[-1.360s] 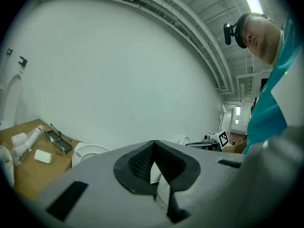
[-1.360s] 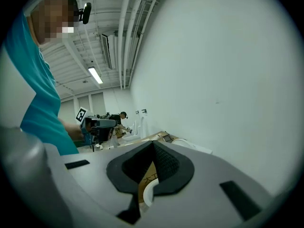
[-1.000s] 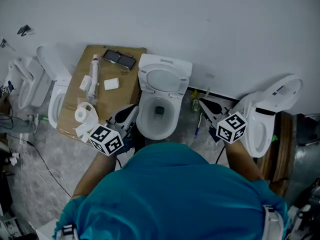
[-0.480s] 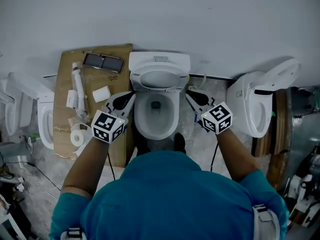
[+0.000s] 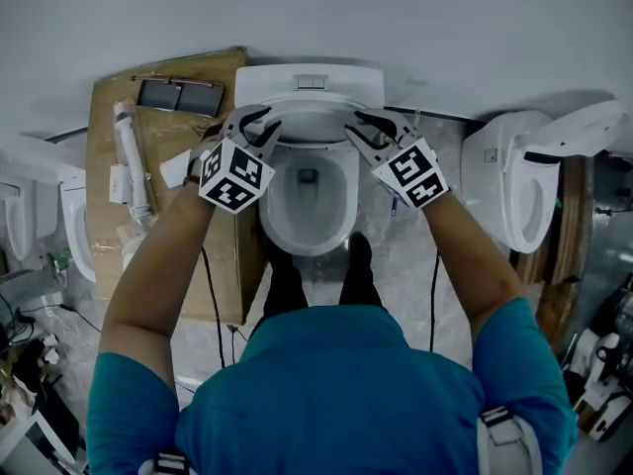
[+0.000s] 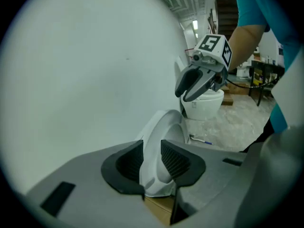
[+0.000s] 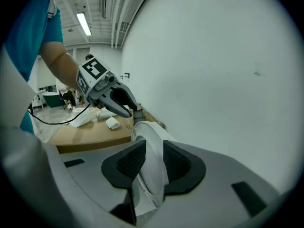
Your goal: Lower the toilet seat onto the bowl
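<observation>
A workshop hall: three toilets (image 5: 309,245) in a row beside floor cardboard (image 5: 173,137).

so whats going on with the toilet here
A person stands over the toilet bowl with a gripper in each hand. The left gripper and the right gripper have each reached a side of the raised toilet seat. Both sets of jaws have just been opening and now straddle the seat's rim without clearly clamping it. The seat stands upright against the tank, not yet lowered.
</observation>
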`<move>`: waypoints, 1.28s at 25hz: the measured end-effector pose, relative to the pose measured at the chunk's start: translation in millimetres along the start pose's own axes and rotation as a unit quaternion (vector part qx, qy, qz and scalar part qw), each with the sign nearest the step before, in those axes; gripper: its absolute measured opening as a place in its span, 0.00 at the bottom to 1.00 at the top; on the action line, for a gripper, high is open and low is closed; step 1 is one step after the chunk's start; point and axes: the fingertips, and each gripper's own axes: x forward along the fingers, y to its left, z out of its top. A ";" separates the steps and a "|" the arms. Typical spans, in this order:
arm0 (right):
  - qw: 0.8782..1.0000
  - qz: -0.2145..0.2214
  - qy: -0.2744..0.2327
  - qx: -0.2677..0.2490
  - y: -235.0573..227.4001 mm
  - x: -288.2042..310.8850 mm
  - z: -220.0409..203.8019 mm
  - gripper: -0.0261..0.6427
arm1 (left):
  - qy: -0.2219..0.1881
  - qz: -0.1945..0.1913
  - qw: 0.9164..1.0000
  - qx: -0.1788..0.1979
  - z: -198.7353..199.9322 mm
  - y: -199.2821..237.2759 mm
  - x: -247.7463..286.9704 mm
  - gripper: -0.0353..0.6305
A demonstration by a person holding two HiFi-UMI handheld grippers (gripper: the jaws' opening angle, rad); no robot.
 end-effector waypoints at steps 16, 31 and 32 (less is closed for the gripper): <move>0.997 -0.014 0.046 -0.063 -21.1 61.2 -22.6 0.22 | 0.033 -0.024 0.996 0.074 -14.8 6.3 56.7 0.22; 0.997 -0.014 0.038 -0.066 -12.1 53.6 -25.0 0.22 | 0.036 -0.025 0.995 0.089 -15.2 -4.8 47.1 0.22; 0.997 -0.013 0.037 -0.067 -11.0 52.6 -25.1 0.22 | 0.037 -0.026 0.995 0.091 -15.3 -6.0 46.2 0.22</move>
